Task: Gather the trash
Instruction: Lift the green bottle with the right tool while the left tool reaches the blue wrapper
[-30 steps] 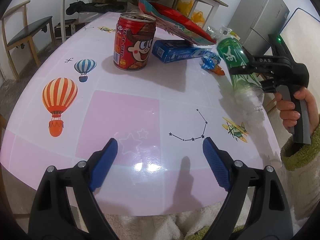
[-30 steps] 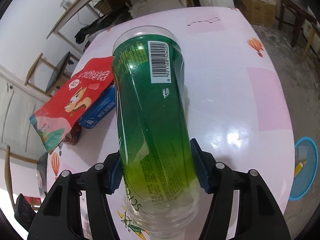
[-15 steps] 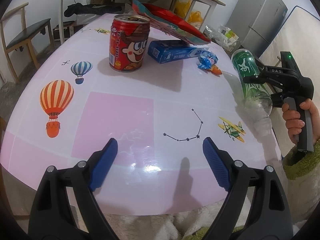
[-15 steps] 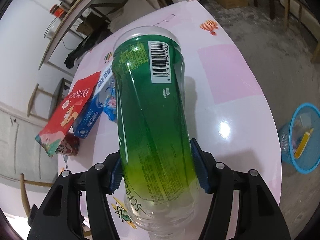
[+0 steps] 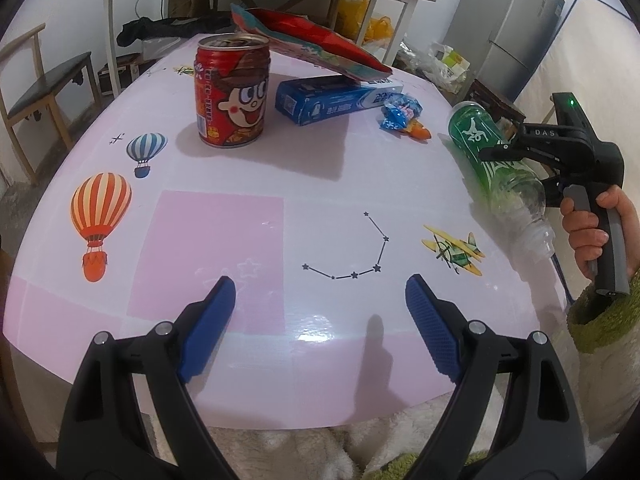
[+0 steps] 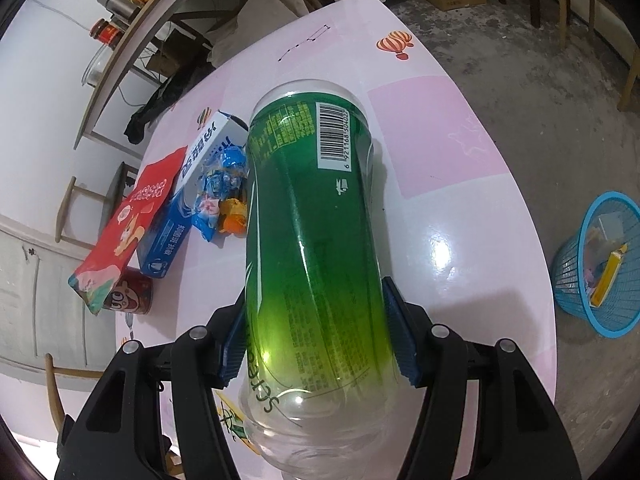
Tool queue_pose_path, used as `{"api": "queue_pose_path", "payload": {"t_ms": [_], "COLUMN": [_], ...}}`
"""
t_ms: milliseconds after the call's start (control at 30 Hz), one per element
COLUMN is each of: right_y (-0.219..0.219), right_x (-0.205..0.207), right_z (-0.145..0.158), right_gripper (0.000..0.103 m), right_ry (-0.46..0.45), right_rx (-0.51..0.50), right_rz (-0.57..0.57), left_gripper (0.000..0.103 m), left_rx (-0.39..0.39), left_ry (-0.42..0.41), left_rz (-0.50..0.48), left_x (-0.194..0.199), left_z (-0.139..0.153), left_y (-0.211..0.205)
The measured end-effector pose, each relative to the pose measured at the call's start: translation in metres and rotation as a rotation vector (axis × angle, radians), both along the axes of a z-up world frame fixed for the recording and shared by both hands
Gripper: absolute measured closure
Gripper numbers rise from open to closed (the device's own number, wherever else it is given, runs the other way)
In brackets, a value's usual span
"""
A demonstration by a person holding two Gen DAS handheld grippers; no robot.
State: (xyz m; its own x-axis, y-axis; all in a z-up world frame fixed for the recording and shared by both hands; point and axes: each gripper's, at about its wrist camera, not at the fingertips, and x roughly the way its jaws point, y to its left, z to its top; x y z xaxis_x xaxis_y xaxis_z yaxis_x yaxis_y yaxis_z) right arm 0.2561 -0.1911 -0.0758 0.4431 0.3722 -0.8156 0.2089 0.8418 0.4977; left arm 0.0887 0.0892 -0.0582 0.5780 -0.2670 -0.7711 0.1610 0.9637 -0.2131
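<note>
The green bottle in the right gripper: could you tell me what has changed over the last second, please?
The right gripper has carried the green bottle from above the table's middle out toward its right edge, and the blue trash basket on the floor has come into view. Its grip is unchanged. The left gripper remains open and empty; the red can, toothpaste box and snack bag have not moved.

The left gripper (image 5: 320,300) has black plastic arms with silver screws and blue, cross-hatched finger pads (image 5: 430,326). At three o'clock, the right gripper (image 5: 504,150) is black, marked "DAS", with a green light and grey handle. A bare-skinned hand (image 5: 596,232) emerges from a fuzzy olive-green sleeve (image 5: 600,316).
</note>
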Motion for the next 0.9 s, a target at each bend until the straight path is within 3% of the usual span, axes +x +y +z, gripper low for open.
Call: {"api": "queue_pose_path", "payload": {"t_ms": [633,900], "right_y": [0.003,0.000], "right_x": [-0.010,-0.015], "right_z": [0.001,0.000], "right_gripper": [0.041,0.042], "right_ry": [0.015,-0.002], "right_rx": [-0.051,-0.055], "right_rz": [0.076,0.059], "left_gripper": [0.020,0.020], "left_rx": [0.044,0.086], "left_ry": [-0.024,-0.076], "left_rz": [-0.049,-0.084], "left_x": [0.001,-0.005], "left_z": [0.001,0.008], "left_y": [-0.016,-0.031]}}
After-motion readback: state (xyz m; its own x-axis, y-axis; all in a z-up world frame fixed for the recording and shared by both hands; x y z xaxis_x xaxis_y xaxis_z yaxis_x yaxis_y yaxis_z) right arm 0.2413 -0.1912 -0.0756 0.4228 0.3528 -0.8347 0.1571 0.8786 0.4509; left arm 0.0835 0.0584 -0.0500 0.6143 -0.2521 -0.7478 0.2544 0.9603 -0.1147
